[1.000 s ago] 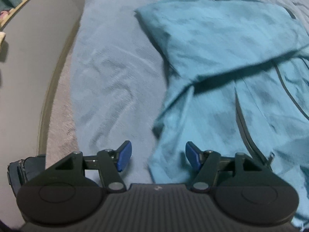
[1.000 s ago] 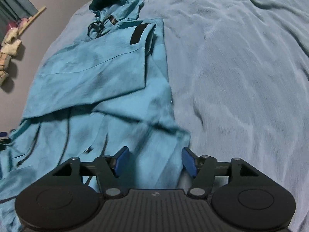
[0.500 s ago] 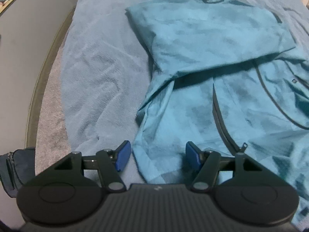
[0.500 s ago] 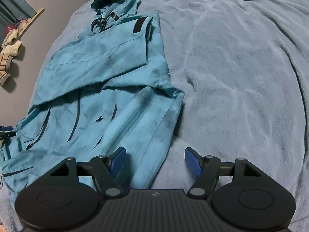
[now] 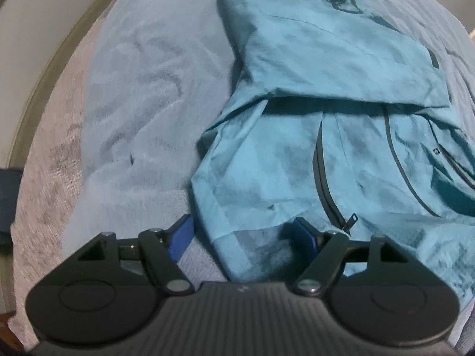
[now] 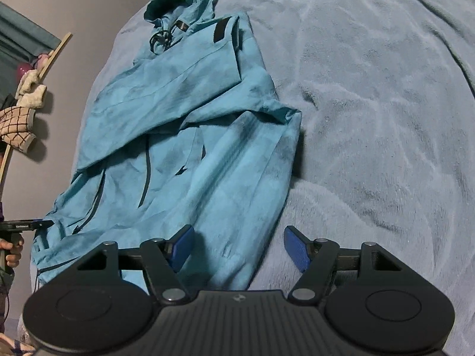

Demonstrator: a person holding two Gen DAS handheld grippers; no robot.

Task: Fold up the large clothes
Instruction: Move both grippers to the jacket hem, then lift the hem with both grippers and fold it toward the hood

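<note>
Jacket (image 5: 297, 154), teal and hooded, lies on the bed's blue blanket (image 5: 142, 95), sleeves folded across. Thin, limp, likely slippery; I'd pinch its hem corners. My left gripper (image 5: 242, 237) is opening over the hem, my right gripper (image 6: 237, 247) spread, both empty.

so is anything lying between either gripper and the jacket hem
Nothing visible does. The teal hooded jacket lies flat on the blue fleece blanket, its near hem between the pads of both the left gripper, whose jaws are opening, and the right gripper.
</note>
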